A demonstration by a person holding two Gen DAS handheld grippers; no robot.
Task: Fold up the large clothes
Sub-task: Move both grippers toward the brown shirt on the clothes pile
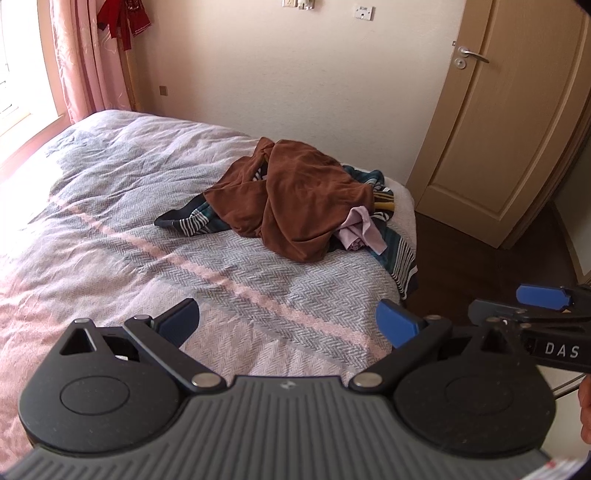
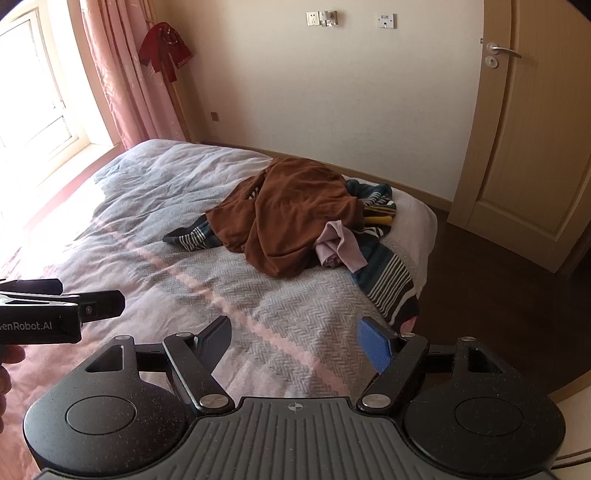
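A heap of clothes (image 1: 295, 199) lies on the far right part of the bed (image 1: 110, 206), near its corner by the door. Uppermost is a brown garment (image 2: 291, 218), crumpled and draped over a dark teal striped garment (image 2: 388, 277) whose edge hangs over the side of the bed. A small pale pink item (image 2: 340, 247) rests against the brown garment's right flank. A yellow-and-black patterned piece (image 2: 380, 218) shows just behind; its kind cannot be made out.

The bed carries a grey herringbone cover with pale pink bands, wrinkled, and bare in front of the heap. Beyond stand a cream wall with sockets (image 2: 321, 18), a pink curtain (image 2: 122, 74) beside a bright window, a red cloth item (image 2: 164, 48) hanging by the curtain, a tan door (image 1: 517, 110) with a lever handle, and a dark floor (image 2: 498, 295).

The left gripper (image 1: 288, 321) and the right gripper (image 2: 295, 343) both hover over the bare cover, well short of the heap, jaws spread wide with nothing between them. Window glare washes out the bed's left side. The heap's lower layers are hidden.
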